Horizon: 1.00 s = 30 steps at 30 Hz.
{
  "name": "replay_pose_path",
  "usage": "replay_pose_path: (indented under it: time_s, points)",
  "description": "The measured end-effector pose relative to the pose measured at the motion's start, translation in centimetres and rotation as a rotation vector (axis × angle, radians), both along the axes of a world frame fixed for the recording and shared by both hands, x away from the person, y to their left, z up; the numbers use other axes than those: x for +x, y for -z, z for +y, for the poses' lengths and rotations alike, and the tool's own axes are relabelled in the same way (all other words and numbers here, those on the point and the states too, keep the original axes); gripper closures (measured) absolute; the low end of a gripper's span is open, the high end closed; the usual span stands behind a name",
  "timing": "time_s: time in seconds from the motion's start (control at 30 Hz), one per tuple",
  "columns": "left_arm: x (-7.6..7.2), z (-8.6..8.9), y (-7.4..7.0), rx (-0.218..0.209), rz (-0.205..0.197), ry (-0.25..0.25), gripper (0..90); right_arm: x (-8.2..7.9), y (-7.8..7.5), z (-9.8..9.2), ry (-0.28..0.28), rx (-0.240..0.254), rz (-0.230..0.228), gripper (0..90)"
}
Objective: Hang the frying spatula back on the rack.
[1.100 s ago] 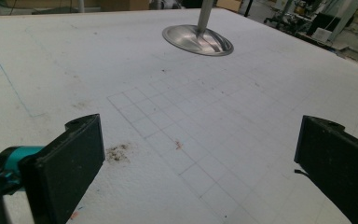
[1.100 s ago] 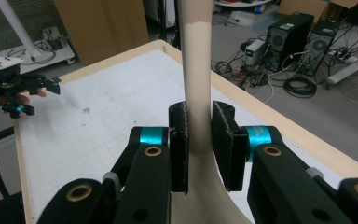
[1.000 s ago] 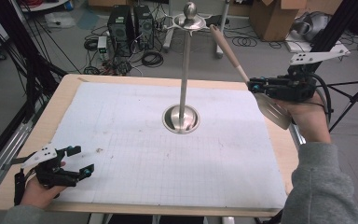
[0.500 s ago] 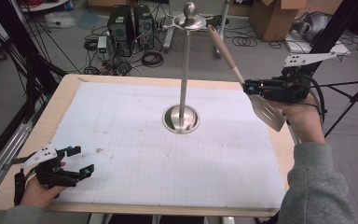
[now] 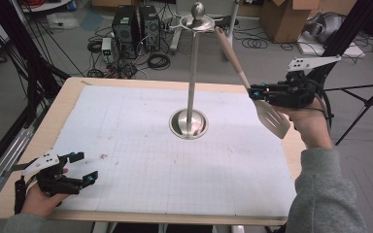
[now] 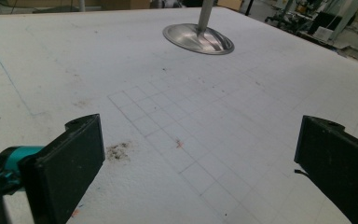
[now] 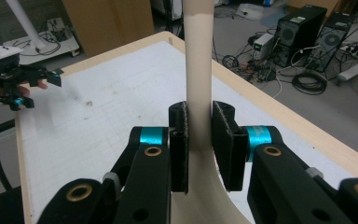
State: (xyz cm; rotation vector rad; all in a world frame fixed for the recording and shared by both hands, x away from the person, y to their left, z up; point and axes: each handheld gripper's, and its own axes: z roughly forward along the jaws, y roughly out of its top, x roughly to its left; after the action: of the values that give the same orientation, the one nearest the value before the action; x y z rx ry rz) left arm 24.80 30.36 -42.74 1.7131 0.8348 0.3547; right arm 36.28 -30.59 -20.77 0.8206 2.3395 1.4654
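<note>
The spatula (image 5: 271, 116) is cream with a tan handle. The stand (image 5: 189, 121) is silver; the mat (image 5: 141, 145) is white with a faint grid. Both grippers are black with teal accents.

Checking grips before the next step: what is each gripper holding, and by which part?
The right gripper clamps the spatula at its neck, just above the slotted blade. The left gripper is open, holding nothing.

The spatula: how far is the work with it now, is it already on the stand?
Done: the right gripper is shut on the spatula and holds it in the air, handle slanting up toward the top of the stand. In hand: bringing the handle end near the ring at the top. Left, probably: hanging it there and letting go. The left gripper rests open on the table.
</note>
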Motion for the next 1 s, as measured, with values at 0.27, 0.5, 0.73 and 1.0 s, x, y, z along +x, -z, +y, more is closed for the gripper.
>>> replay_pose_path:
  time_s: [0.27,0.5,0.73,1.0]
  points:
    - [-0.1,0.1,0.0,0.004,-0.001,0.001,2.0,0.4,0.7,0.5,-0.001,-0.002,-0.002,77.1]
    - [-0.1,0.1,0.0,0.004,-0.003,-0.001,2.0,0.6,0.9,0.8,0.002,-0.008,-0.007,77.1]
    - [-0.2,0.1,-0.1,0.002,-0.003,-0.005,2.0,0.9,1.2,1.3,0.001,-0.021,-0.009,77.1]
    - [-0.3,0.2,-0.2,0.005,-0.005,-0.003,2.0,1.3,1.6,2.2,0.007,-0.042,-0.007,77.1]
